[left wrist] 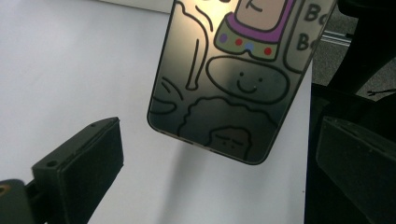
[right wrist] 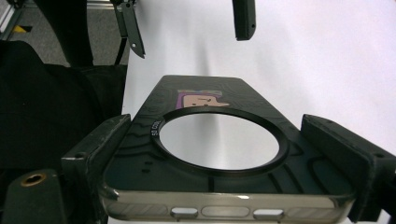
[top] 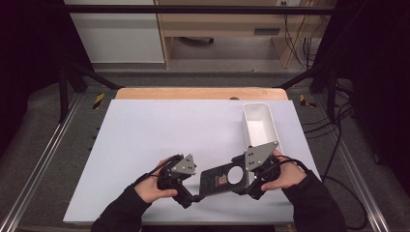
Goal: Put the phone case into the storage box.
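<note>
Clamped by its long edges between the jaws of the right gripper (right wrist: 224, 163), a dark translucent phone case with a cartoon print and a black ring (right wrist: 219, 144) hangs above the white counter (top: 145, 145). Its far end reaches between the wide-open jaws of the left gripper (left wrist: 210, 158), touching neither. Beyond the right gripper stands a white rectangular plastic bin (top: 259, 123).

The phone case (left wrist: 224, 79) shows "Bo" twice, cut off at its edge.
</note>
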`<state>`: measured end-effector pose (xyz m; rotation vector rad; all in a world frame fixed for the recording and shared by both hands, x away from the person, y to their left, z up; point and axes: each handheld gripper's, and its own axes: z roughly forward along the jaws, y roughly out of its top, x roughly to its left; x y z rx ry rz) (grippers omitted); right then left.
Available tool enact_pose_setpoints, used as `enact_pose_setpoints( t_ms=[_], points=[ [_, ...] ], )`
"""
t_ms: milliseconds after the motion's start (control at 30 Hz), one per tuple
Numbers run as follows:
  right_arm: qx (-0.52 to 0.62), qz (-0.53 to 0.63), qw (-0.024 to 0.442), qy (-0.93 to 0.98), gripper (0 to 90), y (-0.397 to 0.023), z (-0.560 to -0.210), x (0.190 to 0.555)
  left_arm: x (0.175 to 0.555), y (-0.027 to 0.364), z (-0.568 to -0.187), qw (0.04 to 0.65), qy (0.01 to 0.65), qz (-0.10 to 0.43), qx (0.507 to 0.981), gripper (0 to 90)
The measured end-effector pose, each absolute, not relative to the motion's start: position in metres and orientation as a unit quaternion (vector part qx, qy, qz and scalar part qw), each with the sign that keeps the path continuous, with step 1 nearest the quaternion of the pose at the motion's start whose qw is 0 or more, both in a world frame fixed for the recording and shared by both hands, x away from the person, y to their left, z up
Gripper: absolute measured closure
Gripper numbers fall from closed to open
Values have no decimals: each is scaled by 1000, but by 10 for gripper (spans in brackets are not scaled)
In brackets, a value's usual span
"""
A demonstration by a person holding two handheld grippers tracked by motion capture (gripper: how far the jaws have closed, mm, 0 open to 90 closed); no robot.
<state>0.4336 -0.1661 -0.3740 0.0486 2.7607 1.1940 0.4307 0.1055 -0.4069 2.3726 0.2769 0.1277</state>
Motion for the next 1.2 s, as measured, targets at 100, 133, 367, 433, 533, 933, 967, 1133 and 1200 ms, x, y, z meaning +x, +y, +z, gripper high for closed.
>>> enact_pose_setpoints(
  t_ms=[100,133,367,433,533,933,967,1133,1200],
  points=[
    [14,392,67,918,120,-164,-374,434,431,104,-408,369,108,55,921,0],
    [13,391,65,918,120,-163,-374,434,431,103,-409,372,109,55,920,0],
    [11,382,65,922,120,-160,-375,437,430,102,-411,390,109,59,913,1],
    [11,381,64,922,120,-159,-375,438,429,101,-411,395,112,62,910,0],
    [10,378,64,924,120,-158,-375,439,429,98,-412,397,109,60,909,0],
    [4,362,58,930,120,-156,-374,440,429,83,-414,374,92,49,922,0],
    [3,361,57,931,120,-155,-374,440,429,81,-414,372,87,48,923,0],
    [2,355,55,933,121,-154,-374,439,430,75,-411,351,68,43,933,0],
    [1,353,55,934,121,-153,-374,439,431,72,-410,341,63,42,937,0]
  ],
)
